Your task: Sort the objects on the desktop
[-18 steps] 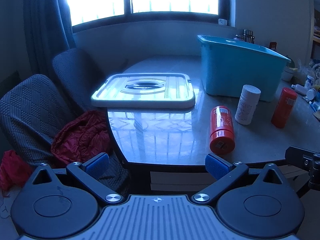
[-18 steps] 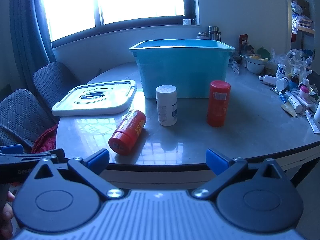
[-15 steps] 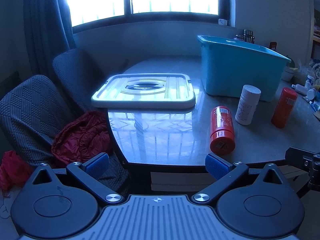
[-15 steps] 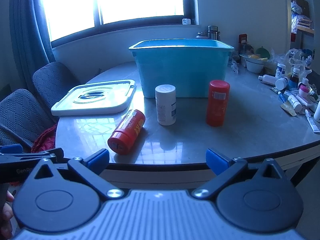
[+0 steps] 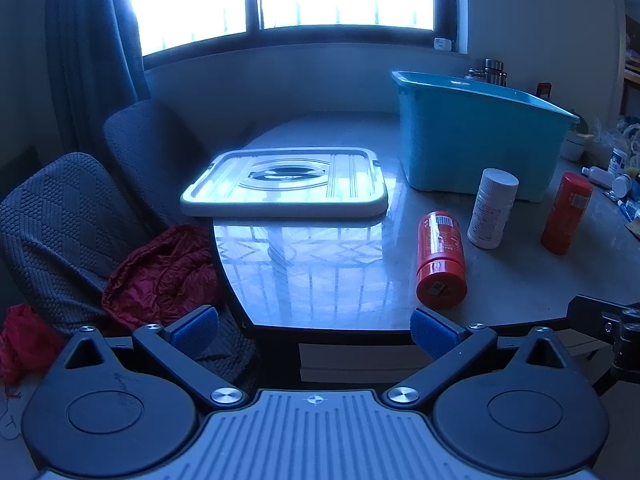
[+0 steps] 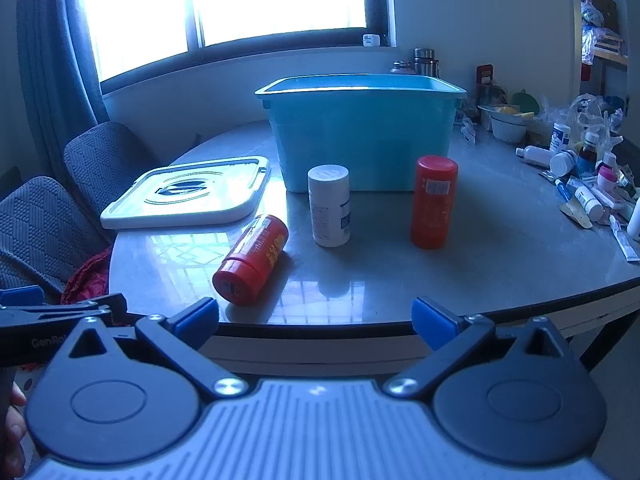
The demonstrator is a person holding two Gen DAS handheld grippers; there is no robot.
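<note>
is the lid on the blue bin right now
No, the white lid lies flat on the table, left of the open blue bin.

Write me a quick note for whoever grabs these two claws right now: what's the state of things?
Left claw: open, empty, short of the table edge.
Right claw: open, empty, also short of the table.
On the table: toppled red bottle, upright white bottle, upright red bottle, all in front of the blue bin; its lid lies to the left.
Done: nothing visibly sorted.
Left: all three bottles.
</note>
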